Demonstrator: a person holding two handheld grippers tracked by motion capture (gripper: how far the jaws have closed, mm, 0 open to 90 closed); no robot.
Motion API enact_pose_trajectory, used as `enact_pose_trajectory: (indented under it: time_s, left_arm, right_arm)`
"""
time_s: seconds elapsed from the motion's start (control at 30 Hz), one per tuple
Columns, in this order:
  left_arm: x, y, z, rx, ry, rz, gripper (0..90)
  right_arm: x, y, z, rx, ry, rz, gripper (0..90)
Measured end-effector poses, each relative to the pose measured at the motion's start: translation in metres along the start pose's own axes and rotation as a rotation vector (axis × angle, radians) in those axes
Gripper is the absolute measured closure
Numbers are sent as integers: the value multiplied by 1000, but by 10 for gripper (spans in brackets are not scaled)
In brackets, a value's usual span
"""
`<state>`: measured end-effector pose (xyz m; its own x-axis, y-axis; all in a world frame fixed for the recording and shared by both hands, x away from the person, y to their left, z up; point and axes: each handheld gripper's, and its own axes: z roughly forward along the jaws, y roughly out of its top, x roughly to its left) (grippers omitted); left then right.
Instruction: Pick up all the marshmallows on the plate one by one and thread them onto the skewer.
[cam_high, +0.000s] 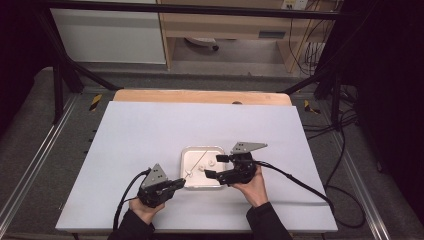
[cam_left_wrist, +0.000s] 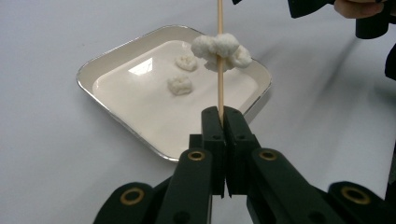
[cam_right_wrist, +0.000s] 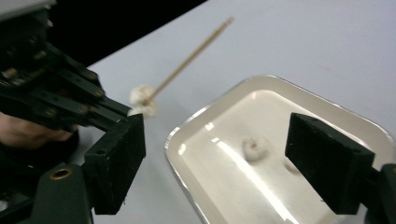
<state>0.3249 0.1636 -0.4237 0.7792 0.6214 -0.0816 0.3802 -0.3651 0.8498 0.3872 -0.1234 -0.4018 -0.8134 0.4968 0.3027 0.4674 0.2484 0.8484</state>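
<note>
A thin wooden skewer (cam_left_wrist: 220, 28) stands in my left gripper (cam_left_wrist: 223, 114), which is shut on its lower end. A white fluffy lump (cam_left_wrist: 222, 49) is threaded on the skewer a little above the jaws. From above, the skewer (cam_high: 198, 162) slants over the near left corner of a shallow white tray (cam_high: 202, 147). Two more white lumps (cam_left_wrist: 180, 85) (cam_left_wrist: 187, 61) lie in the tray. My right gripper (cam_right_wrist: 224, 156) hovers open over the tray's right half, nothing between its jaws. One lump (cam_right_wrist: 254, 148) lies in the tray below it.
The tray sits near the front middle of a pale sheet (cam_high: 150, 130) that covers the table. A wooden edge (cam_high: 200, 96) runs along the far side. Cables (cam_high: 300, 182) trail off to the right from the right gripper.
</note>
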Motion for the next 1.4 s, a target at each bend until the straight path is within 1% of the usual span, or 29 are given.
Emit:
enact_pose_trajectory:
  time_s: [0.1,0.17,0.3,0.4,0.6,0.7,0.83,0.93,1.03,1.1,1.17,1.3,1.4]
  left_arm:
    - [2,-1,-1,7,0,-3,884]
    - [3,-1,0,13,-2,-7,885]
    - [5,-3,0,27,-13,-10,883]
    - [6,-3,0,28,-12,-16,883]
    - [8,-3,0,25,-14,-26,883]
    - [8,-3,0,27,-11,-24,883]
    - [8,-3,0,28,-8,-24,883]
    - [9,-3,0,29,-7,-27,883]
    - [9,-4,0,30,-6,-25,883]
    - [9,-4,0,33,-6,-23,883]
    - [8,-4,1,33,-7,-21,883]
    - [8,-4,1,32,-8,-20,883]
    - [8,-4,1,34,-8,-20,883]
  right_arm:
    - [-4,-3,-1,32,-50,-25,160]
    - [-7,-6,0,56,-74,-38,143]
    - [-11,-9,4,99,-104,-62,120]
    - [-15,-9,8,114,-132,-79,120]
    - [-27,-3,13,117,-189,-76,134]
    - [-31,0,20,137,-217,-109,157]
    - [-34,2,31,171,-224,-133,238]
    - [-38,0,41,191,-216,-146,300]
    - [-42,-3,48,203,-205,-141,370]
    - [-43,-5,50,214,-211,-151,414]
    - [-45,-8,53,222,-205,-165,452]
    - [-45,-9,54,222,-197,-175,519]
    - [-46,-10,55,222,-196,-180,551]
